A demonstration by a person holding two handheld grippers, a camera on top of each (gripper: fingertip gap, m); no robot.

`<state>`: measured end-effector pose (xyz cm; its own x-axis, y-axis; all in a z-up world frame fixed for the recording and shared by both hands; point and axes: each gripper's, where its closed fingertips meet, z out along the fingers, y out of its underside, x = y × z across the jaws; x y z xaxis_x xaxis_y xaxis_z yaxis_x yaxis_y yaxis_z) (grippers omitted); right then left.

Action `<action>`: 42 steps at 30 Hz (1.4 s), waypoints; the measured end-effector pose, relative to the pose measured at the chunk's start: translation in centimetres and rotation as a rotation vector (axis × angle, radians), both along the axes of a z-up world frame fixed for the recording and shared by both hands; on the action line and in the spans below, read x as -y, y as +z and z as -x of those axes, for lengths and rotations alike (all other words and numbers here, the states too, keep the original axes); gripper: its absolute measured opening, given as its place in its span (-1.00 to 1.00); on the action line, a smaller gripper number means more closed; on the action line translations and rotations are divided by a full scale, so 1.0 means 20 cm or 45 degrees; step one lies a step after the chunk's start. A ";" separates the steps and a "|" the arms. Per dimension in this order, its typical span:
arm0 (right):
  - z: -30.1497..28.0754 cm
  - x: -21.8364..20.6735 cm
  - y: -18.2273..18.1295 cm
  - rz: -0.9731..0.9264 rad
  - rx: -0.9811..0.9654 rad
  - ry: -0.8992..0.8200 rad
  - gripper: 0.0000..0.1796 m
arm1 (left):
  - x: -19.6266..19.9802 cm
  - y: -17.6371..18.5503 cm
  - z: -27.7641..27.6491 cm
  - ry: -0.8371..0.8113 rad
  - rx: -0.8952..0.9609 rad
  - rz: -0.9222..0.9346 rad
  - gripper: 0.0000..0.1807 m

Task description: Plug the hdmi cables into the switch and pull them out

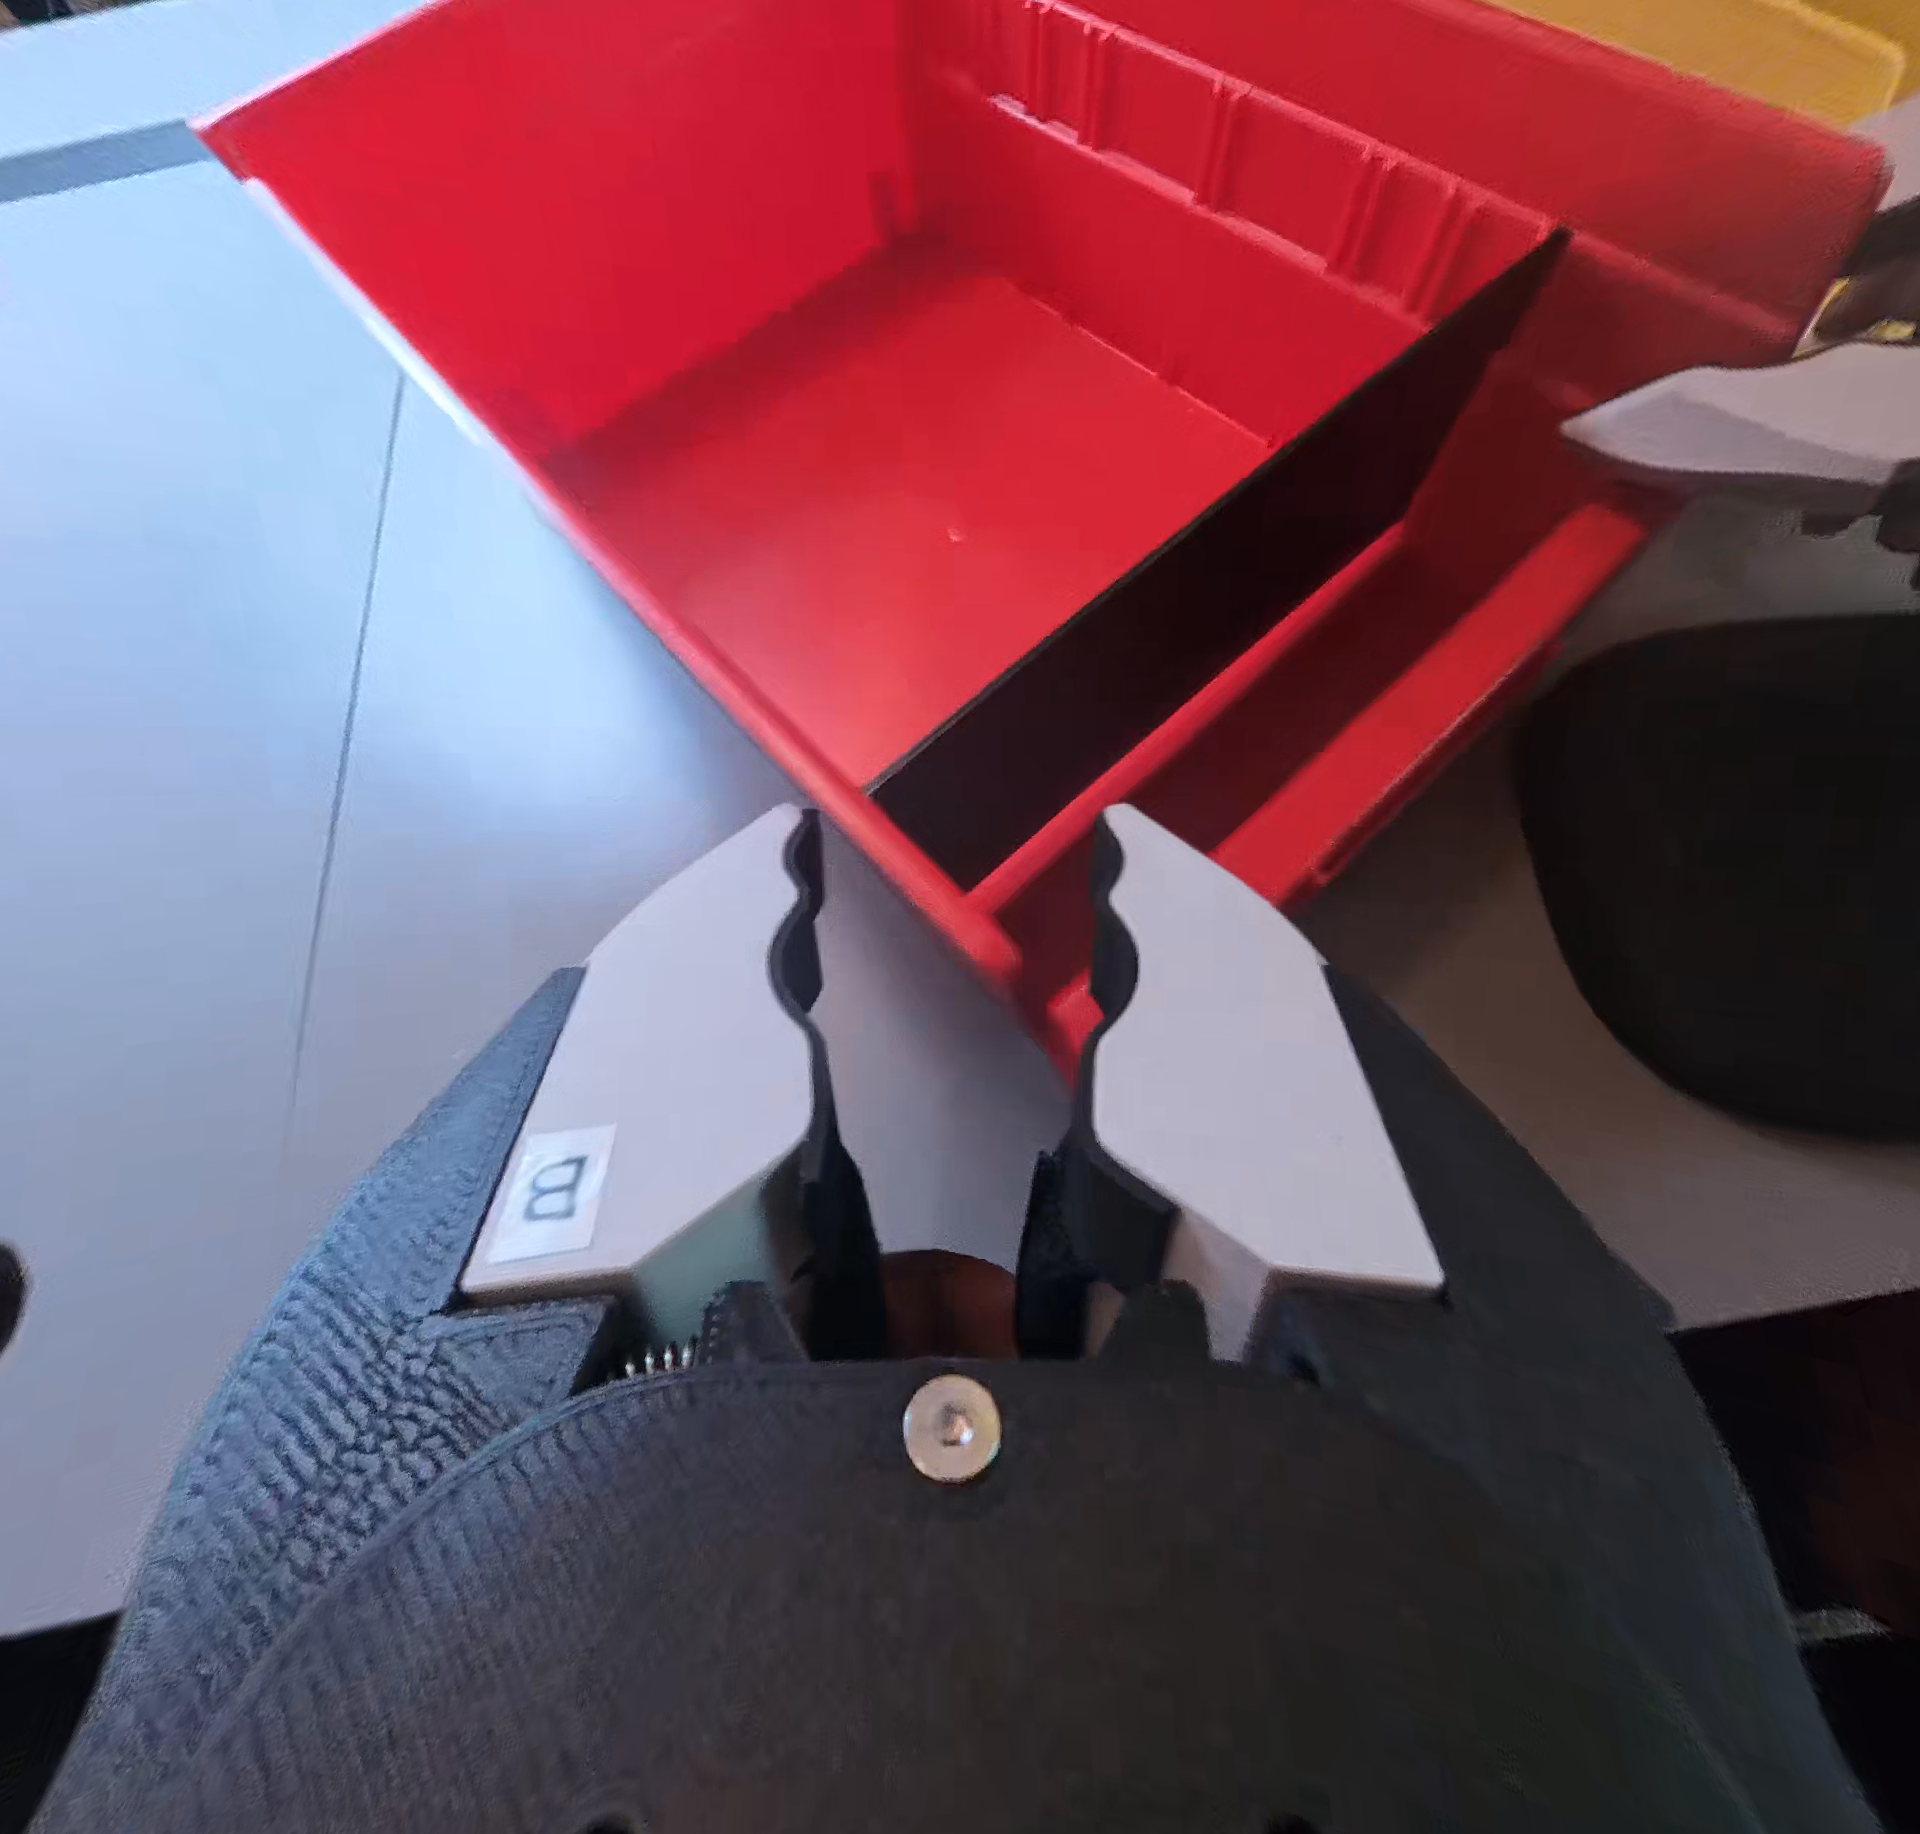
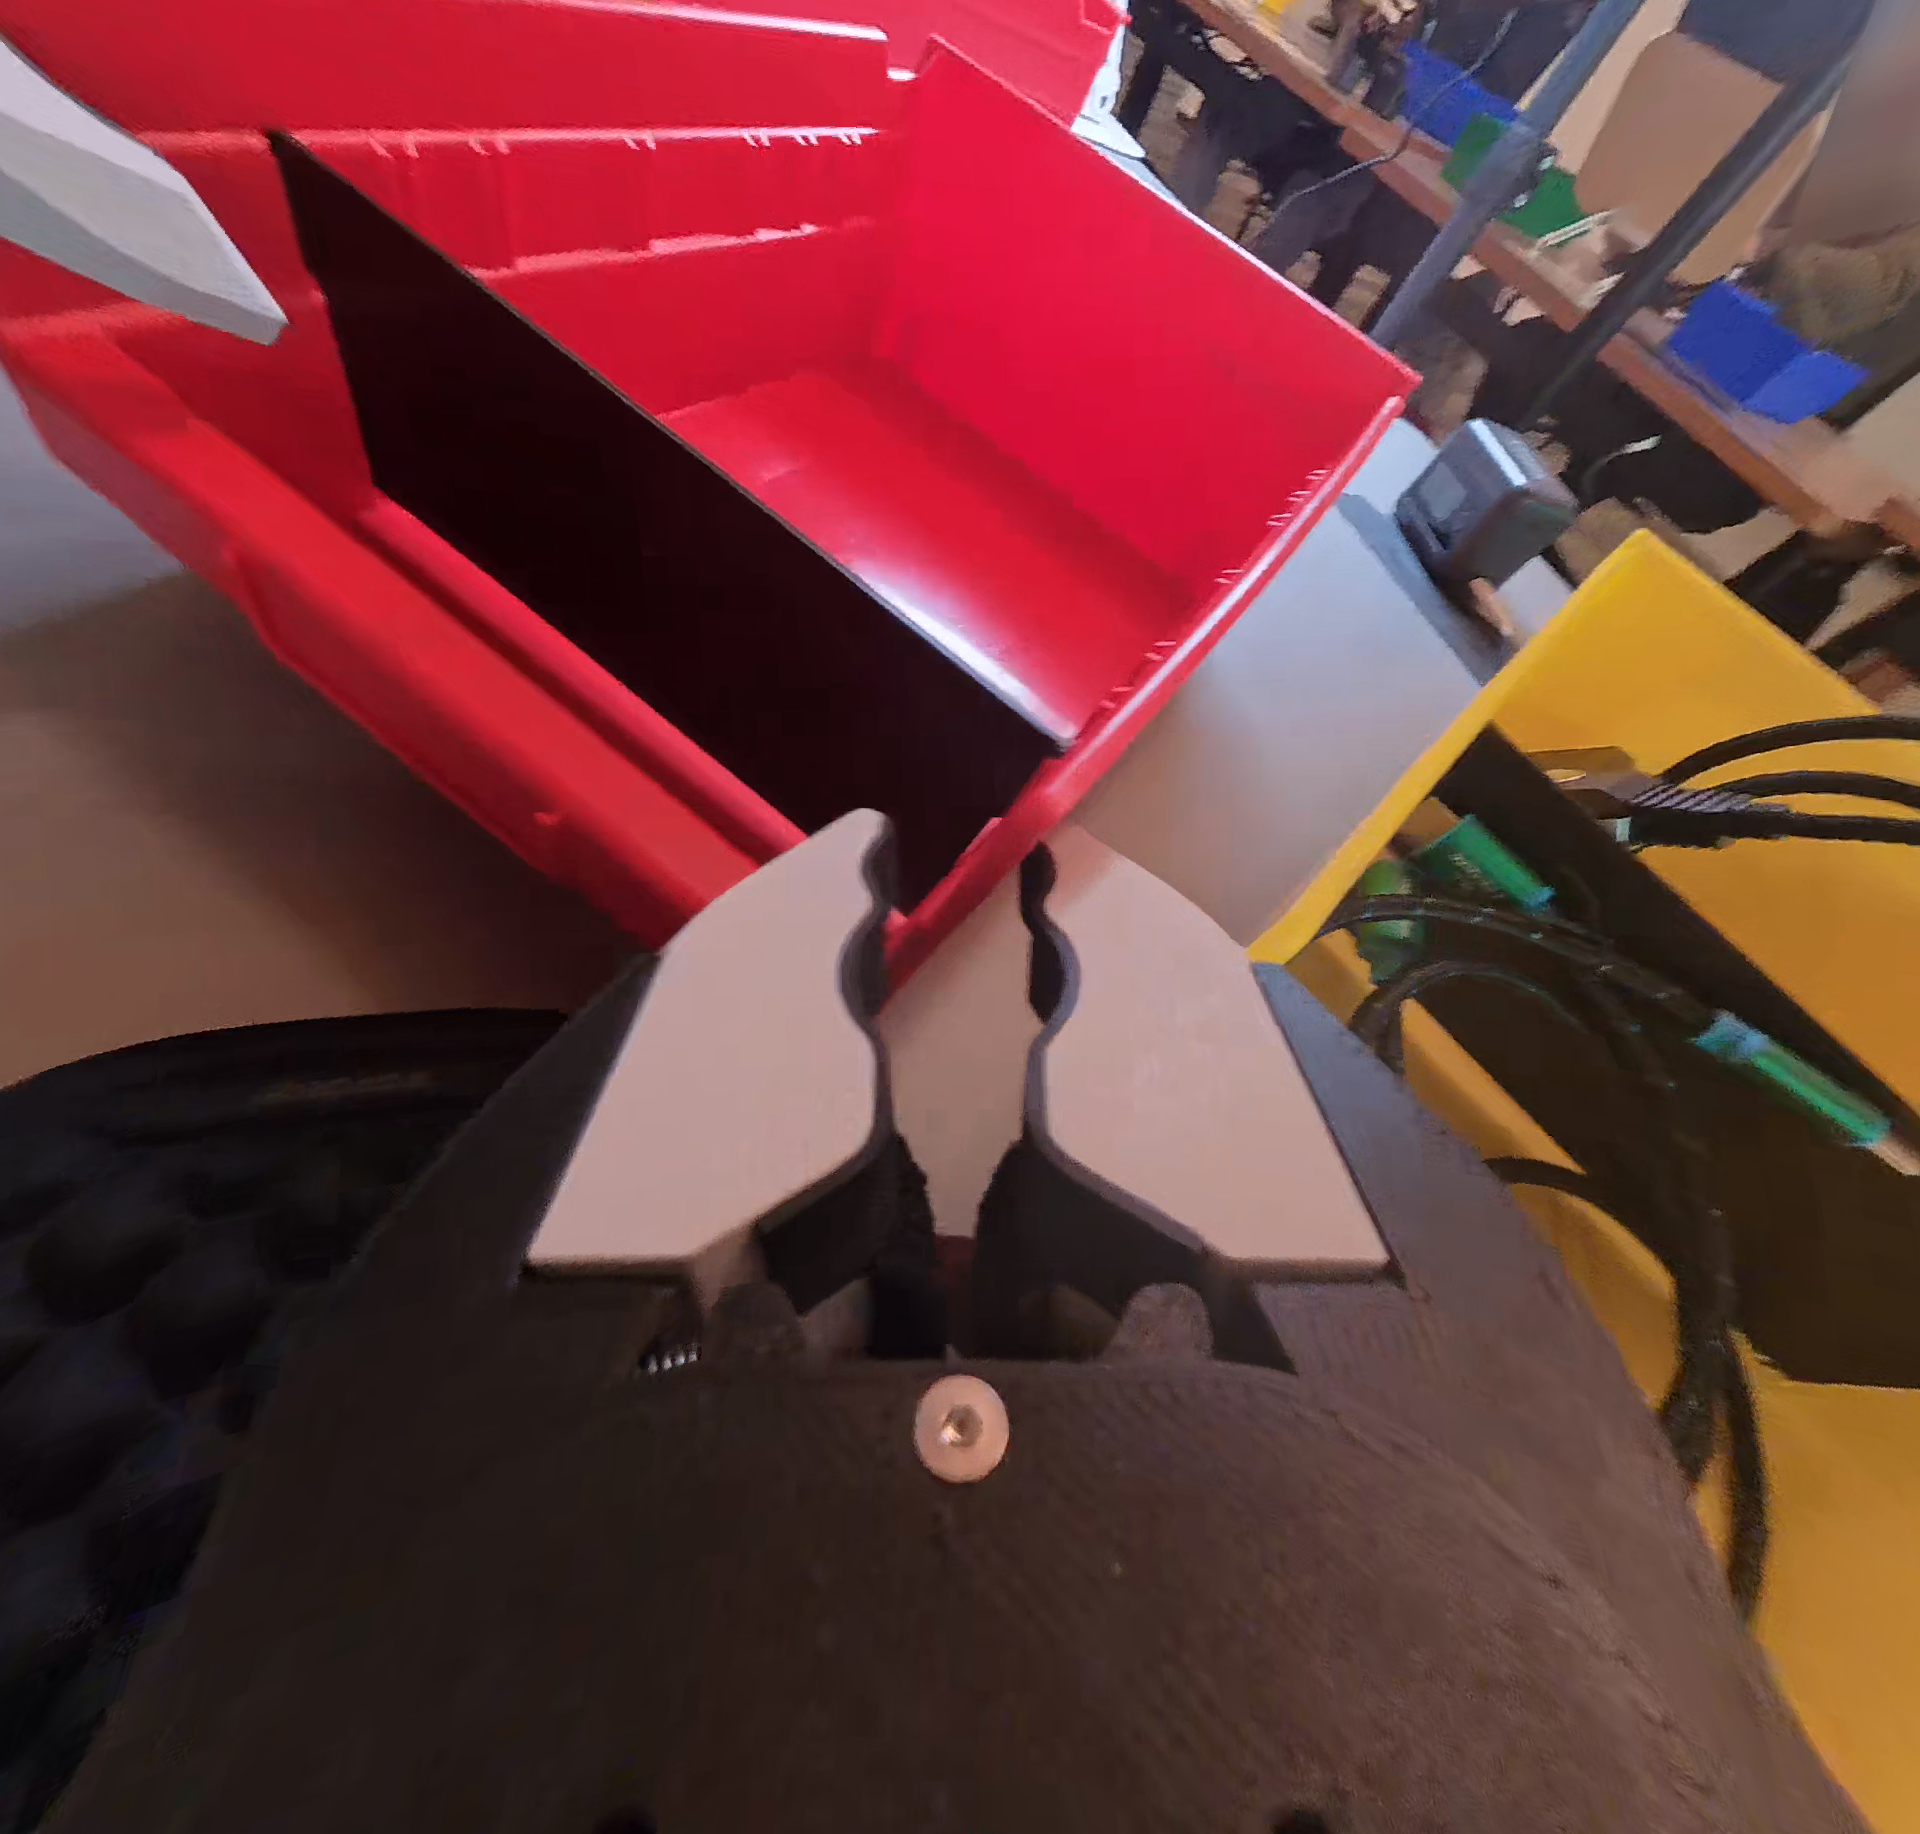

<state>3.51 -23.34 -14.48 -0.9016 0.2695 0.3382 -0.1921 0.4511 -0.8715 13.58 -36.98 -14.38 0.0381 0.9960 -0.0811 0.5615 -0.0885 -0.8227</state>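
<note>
A bin (image 1: 831,496) sits on the table (image 1: 187,558), split by 1 upright divider (image 1: 1226,579) into 2 compartments. Just beside it on the right stands a second bin (image 2: 1621,662) holding cables (image 2: 1538,953). A chair seat (image 1: 1745,870) lies at the table's near edge.

Two grippers, left gripper (image 1: 956,828) and right gripper (image 2: 961,854), two red bins (image 2: 1091,309), one yellow bin (image 2: 1662,641).

Red bin (image 1: 727,257) on the grey table (image 1: 208,558): the large compartment stands open from above, closed off by an upright black divider (image 1: 1226,600) near the bin's front end. Bare table surface lies along its left side. Yellow bin (image 2: 1621,641), beside the red bin's right wall, is crowded with black cables (image 2: 1538,963).
</note>
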 end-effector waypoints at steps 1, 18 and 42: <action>0.02 0.00 0.00 -0.020 -0.038 -0.011 -0.79 | 0.01 0.00 0.02 0.039 -0.008 -0.001 -0.55; -0.04 -0.41 0.88 0.273 -1.075 -0.177 -0.83 | -0.28 0.67 0.09 0.158 -0.654 0.409 -0.78; 0.39 -2.53 0.20 -0.210 -0.673 -0.947 -0.75 | -2.33 0.05 1.05 -0.949 -0.371 0.534 -0.68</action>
